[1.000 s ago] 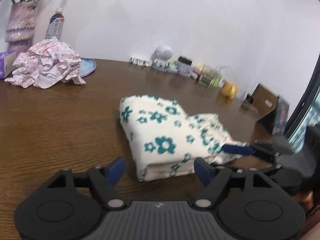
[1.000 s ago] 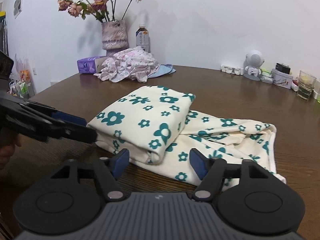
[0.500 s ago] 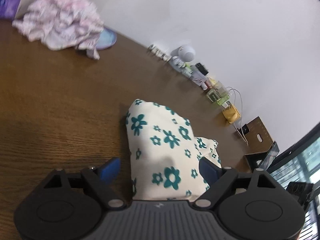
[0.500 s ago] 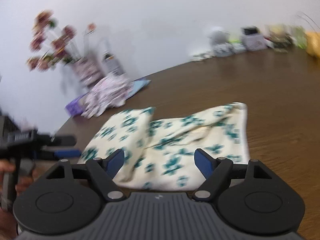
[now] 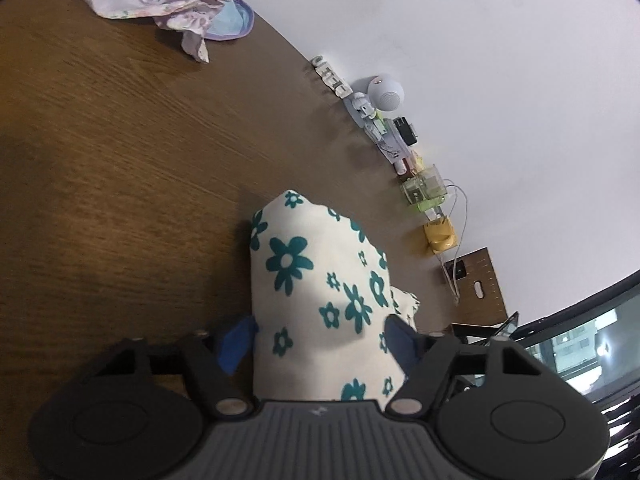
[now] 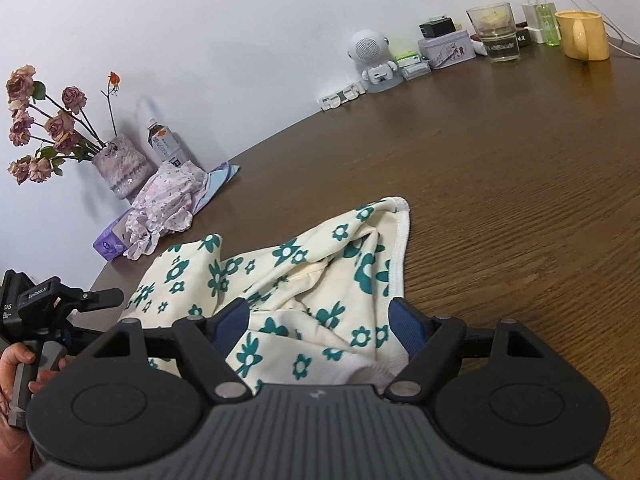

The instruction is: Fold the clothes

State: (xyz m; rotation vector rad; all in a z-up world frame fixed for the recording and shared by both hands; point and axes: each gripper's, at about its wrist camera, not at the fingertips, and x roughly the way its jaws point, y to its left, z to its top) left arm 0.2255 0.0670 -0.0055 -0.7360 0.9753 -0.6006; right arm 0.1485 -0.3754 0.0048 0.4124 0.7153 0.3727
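A cream garment with teal flowers [image 5: 316,280] lies folded on the brown wooden table [image 5: 120,160]. My left gripper [image 5: 320,332] straddles one end of it. Its jaws are closing, and both blue pads [image 5: 236,340] touch the sides of the bunched cloth. In the right wrist view the same garment [image 6: 304,268] spreads out with its white-hemmed edge toward the right. My right gripper [image 6: 316,320] stands open over its near end, cloth lying between the fingers without being pinched. A person's hand holds the left gripper at the garment's left end [image 6: 96,300].
A crumpled pink floral garment [image 6: 168,196] lies by a vase of dried roses [image 6: 120,168], a bottle and a purple tissue box. Along the wall stand a white robot figure [image 6: 372,60], a tin, a glass and a yellow mug [image 6: 584,34]. Bare wood lies right of the garment.
Both grippers rolled and moved in over the garment's ends. The left jaws narrowed onto the cloth, which now bunches up between them. The right jaws stayed wide.
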